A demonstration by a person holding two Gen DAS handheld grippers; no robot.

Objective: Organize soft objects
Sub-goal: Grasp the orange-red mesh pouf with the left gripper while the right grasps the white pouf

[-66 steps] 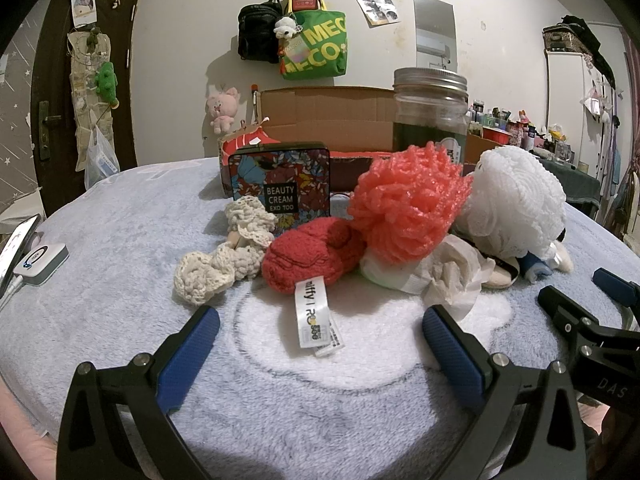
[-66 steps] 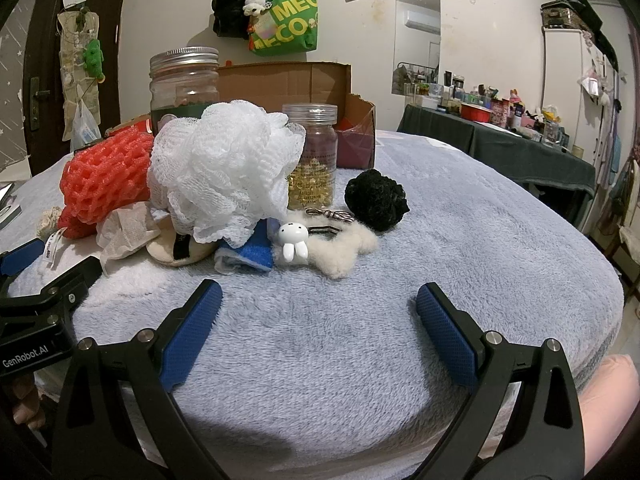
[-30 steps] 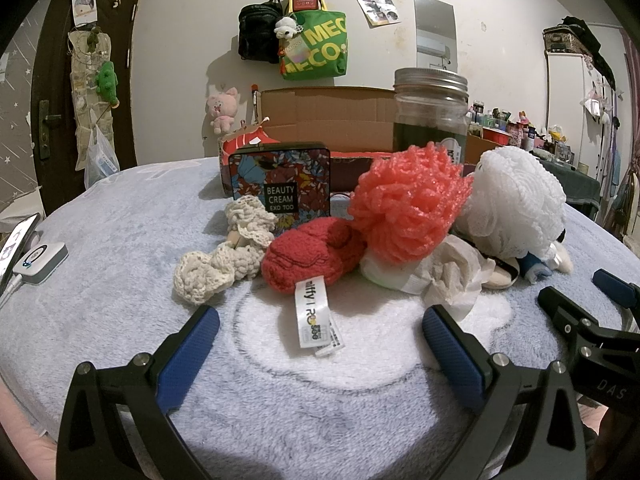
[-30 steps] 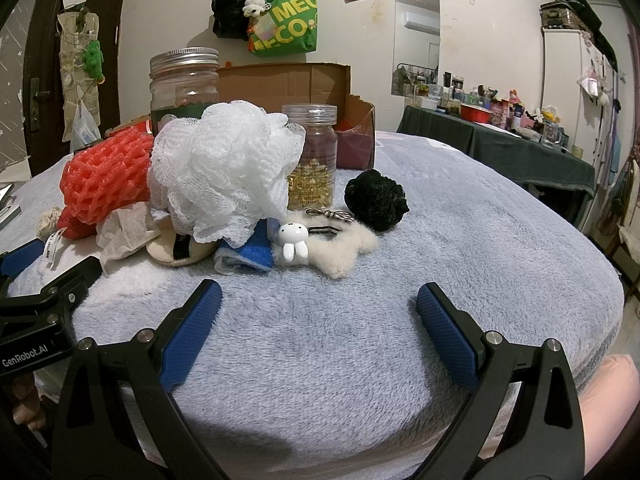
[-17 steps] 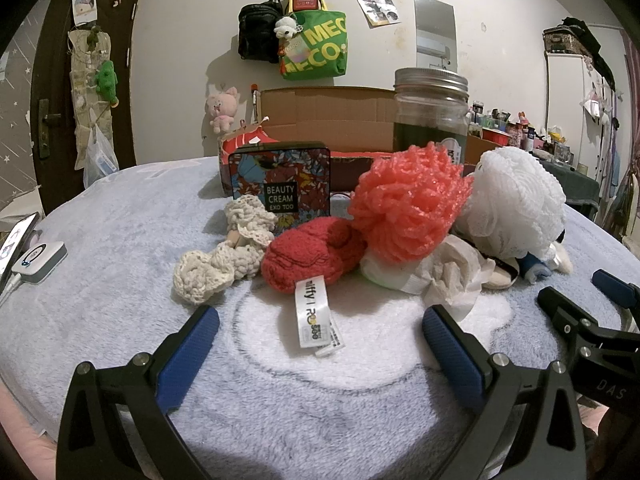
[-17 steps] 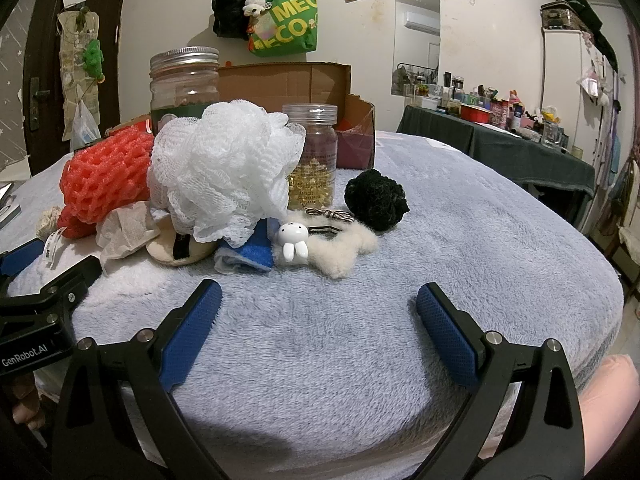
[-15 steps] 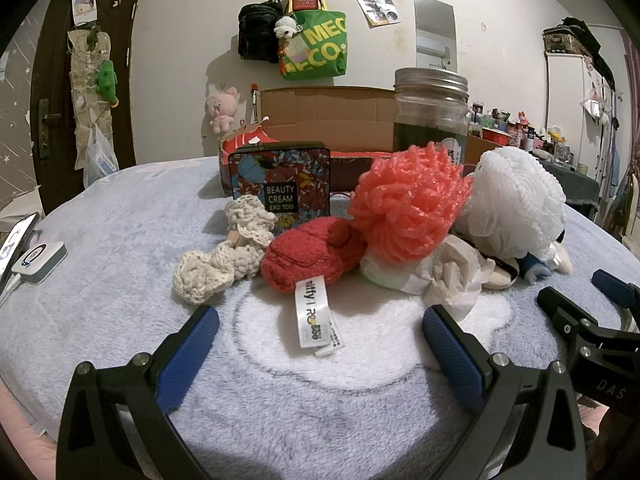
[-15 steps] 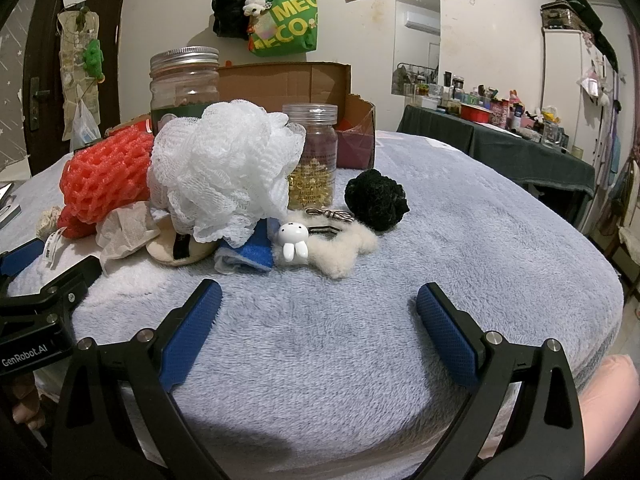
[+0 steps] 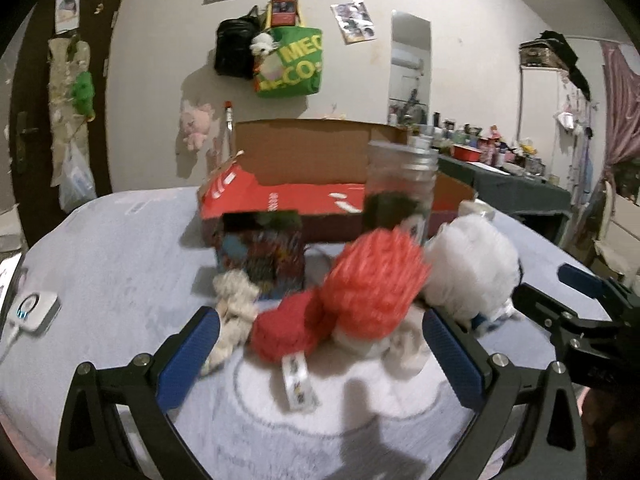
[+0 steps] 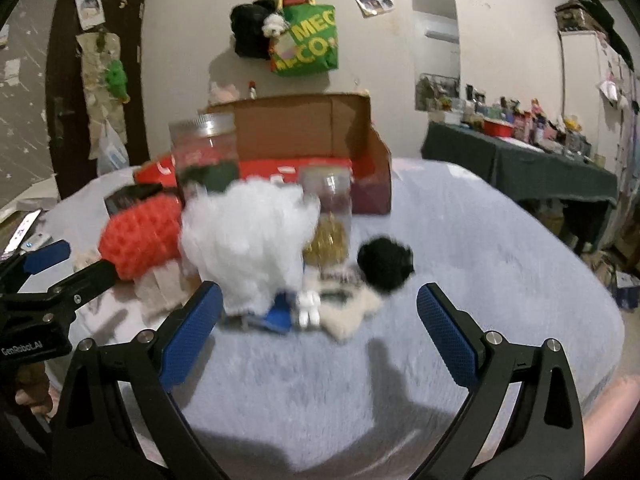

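A pile of soft things lies on the fleece table [image 9: 100, 248]. From the left wrist view I see a cream crochet piece [image 9: 234, 308], a red knitted item [image 9: 286, 330] with a white tag, a coral mesh puff [image 9: 374, 280] and a white mesh puff [image 9: 470, 268]. My left gripper [image 9: 320, 354] hovers open just before the red item, nothing between its fingers. The right wrist view shows the white puff [image 10: 248, 240], a black pompom [image 10: 384, 262], a small white bunny [image 10: 308, 306] on a beige fluffy piece [image 10: 348, 316], and a blue cloth [image 10: 276, 316]. My right gripper [image 10: 318, 332] is open above them.
Behind the pile stand an open cardboard box [image 9: 320, 168] with a red flap, a patterned tin [image 9: 260, 248], a large glass jar [image 9: 400, 188] and a smaller jar [image 10: 328, 216] with gold contents. A white device [image 9: 34, 308] lies at the table's left edge.
Both grippers have risen and tipped downward toward the pile, so the views are blurred and look down on the objects. Both stay open. No object has moved.
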